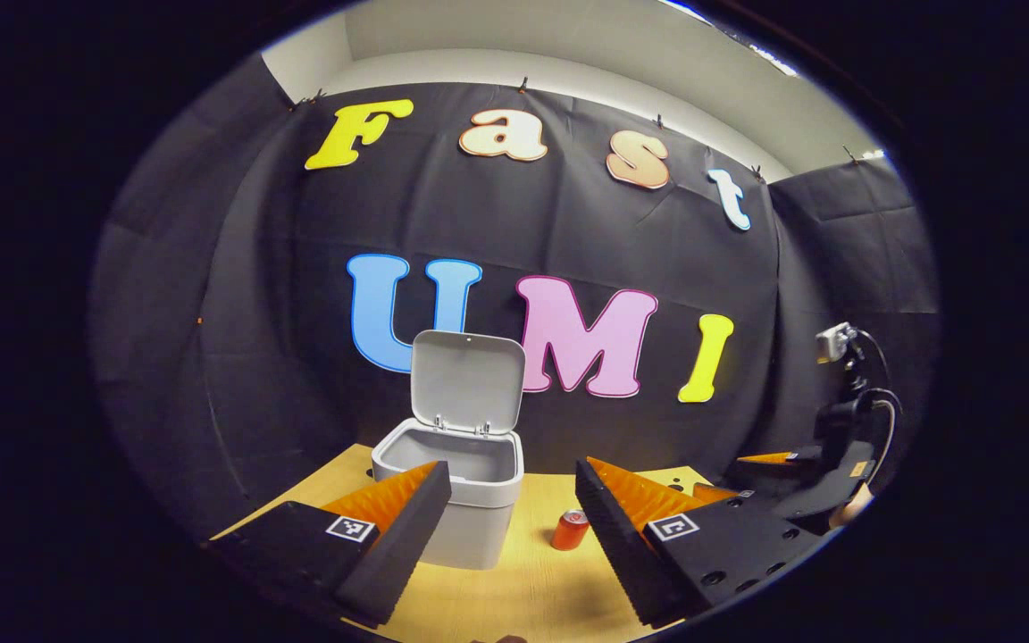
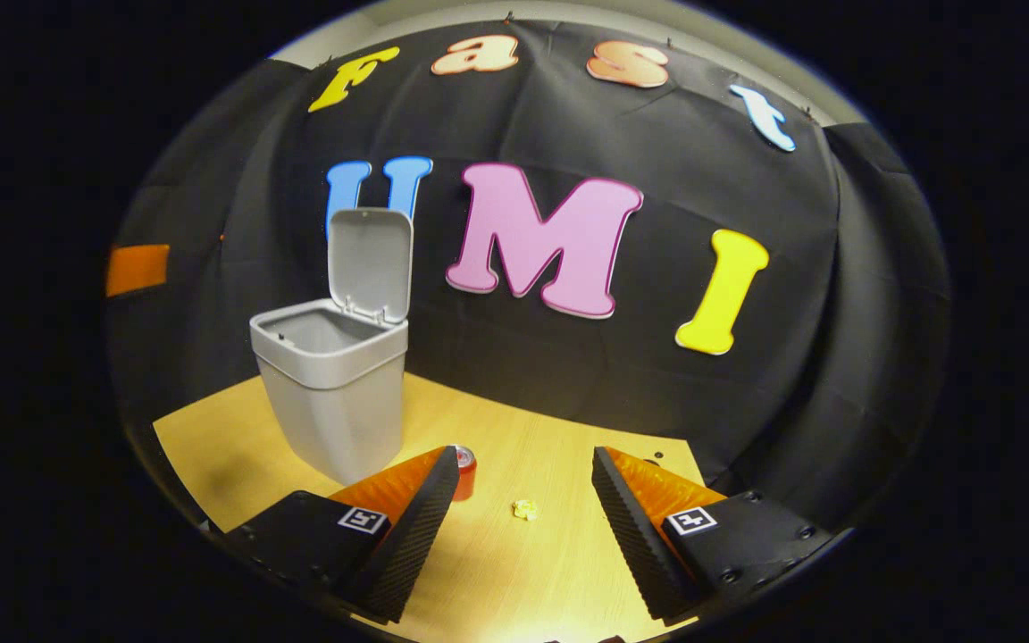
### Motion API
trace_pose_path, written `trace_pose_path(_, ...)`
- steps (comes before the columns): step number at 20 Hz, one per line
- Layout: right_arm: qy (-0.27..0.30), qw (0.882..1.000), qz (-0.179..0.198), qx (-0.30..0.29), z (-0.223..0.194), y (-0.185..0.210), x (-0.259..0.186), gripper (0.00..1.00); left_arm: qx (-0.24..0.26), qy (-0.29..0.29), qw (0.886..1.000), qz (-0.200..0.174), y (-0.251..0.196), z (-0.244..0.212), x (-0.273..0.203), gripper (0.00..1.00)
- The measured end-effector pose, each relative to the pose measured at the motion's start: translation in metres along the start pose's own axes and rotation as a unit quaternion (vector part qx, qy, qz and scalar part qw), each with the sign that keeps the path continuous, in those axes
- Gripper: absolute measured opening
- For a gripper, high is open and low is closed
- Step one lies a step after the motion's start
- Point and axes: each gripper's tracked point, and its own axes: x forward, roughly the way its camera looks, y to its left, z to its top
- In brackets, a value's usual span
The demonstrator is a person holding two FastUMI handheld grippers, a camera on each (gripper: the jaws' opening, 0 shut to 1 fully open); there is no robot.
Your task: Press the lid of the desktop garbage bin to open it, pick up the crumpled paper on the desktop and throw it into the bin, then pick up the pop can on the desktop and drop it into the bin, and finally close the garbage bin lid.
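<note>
Small crumpled ball of pale yellow paper [image 2: 525, 509] lies on the light wood desktop [image 2: 514, 572], ahead of the right gripper [image 2: 523, 505] and roughly btwn its two fingers, a bit nearer the left-hand finger, touching neither. Judging by looks: v. light, soft, will squash under any squeeze, not slippery, not fragile. Best taken across its middle w/ both fingers closing from either side; it sits low, so the tips likely need to come right down to the desktop. Light grip should do; risk is nudging it away w/ one finger before the other arrives.

Red cylindrical pop can [image 2: 464, 471], upright, stands just past the tip of the right gripper's left-hand finger, partly hidden by it. In the left gripper view the same can [image 1: 570, 530] shows btwn that gripper's fingers, nearer the right-hand one, farther off. Prob. thin metal, smooth, light if empty, can dent; take it around the mid body, not the rim.

Grey plastic desktop bin [image 2: 336, 393] stands beyond and left of the right gripper's fingers, its hinged lid [image 2: 370, 263] upright, mouth clear. So step one looks done; paper pick seems next.

Jaws: right gripper spread wide, holding nothing, touching nothing. Left gripper [image 1: 513, 491] likewise spread wide and empty, w/ the bin just behind its left-hand finger; can't tell if they touch.
</note>
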Motion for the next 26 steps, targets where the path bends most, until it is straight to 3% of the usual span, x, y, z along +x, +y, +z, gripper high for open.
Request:
trace_pose_path(6, 0.130, 0.991, 0.002, 0.040, -0.093, -0.021, 0.090, 0.97, 0.018, 0.024, 0.999, 0.015, -0.006, -0.009, 0.010, 0.95)
trace_pose_path(12, 0.274, 0.961, 0.036, 0.029, -0.205, -0.014, 0.161, 0.96, 0.006, 0.048, 0.997, 0.054, 0.000, -0.025, 0.031, 0.95)
trace_pose_path(22, 0.319, 0.942, 0.036, 0.099, -0.248, -0.010, 0.216, 0.96, 0.030, 0.097, 0.989, 0.109, 0.011, -0.056, 0.042, 0.95)
trace_pose_path(24, 0.330, 0.939, 0.038, 0.088, -0.251, -0.010, 0.213, 0.92, 0.035, 0.098, 0.988, 0.114, 0.010, -0.056, 0.046, 0.95)
trace_pose_path(25, 0.318, 0.943, 0.040, 0.088, -0.250, -0.010, 0.219, 0.85, 0.036, 0.098, 0.988, 0.114, 0.008, -0.056, 0.048, 0.95)
trace_pose_path(26, 0.321, 0.942, 0.044, 0.088, -0.251, -0.010, 0.219, 0.67, 0.038, 0.096, 0.988, 0.113, 0.005, -0.054, 0.049, 0.95)
